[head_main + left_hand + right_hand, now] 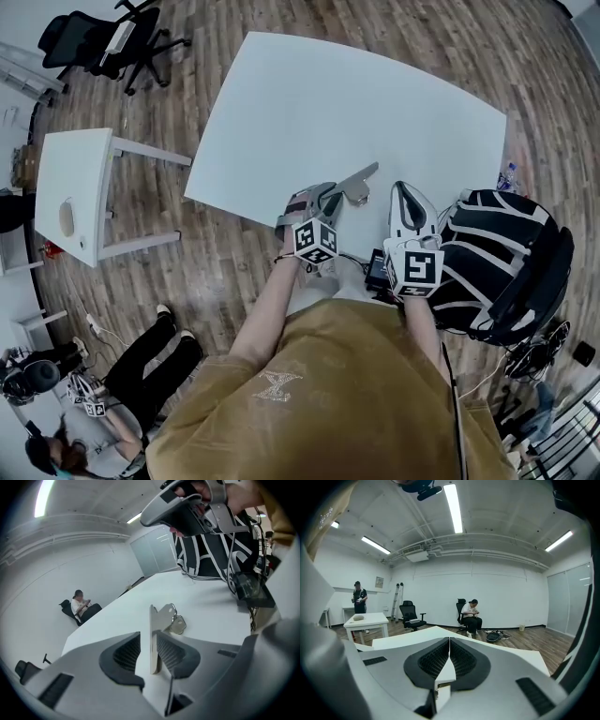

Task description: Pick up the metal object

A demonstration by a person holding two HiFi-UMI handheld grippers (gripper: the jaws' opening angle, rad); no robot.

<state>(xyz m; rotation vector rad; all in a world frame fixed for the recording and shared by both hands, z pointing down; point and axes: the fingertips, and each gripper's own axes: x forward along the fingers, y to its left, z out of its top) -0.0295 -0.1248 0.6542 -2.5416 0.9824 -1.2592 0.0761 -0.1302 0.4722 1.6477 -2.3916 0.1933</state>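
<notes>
The metal object (362,181) is a flat silvery plate with a key ring and a key (176,623) hanging from its far end. It sticks out over the near edge of the white table (309,103). My left gripper (334,198) is shut on it; in the left gripper view the plate (153,639) stands edge-on between the ribbed pads (126,654), tight against the right-hand one. Just to its right, my right gripper (402,190) is shut with nothing in it, its pads (461,658) pressed together. That gripper also shows in a hand at the top of the left gripper view (154,513).
A black-and-white striped backpack (506,262) lies at the table's right near corner, with a black box and cables (251,590) beside it. A small white table (75,187) and an office chair (103,42) stand to the left. A person (472,616) sits on a chair beyond the table.
</notes>
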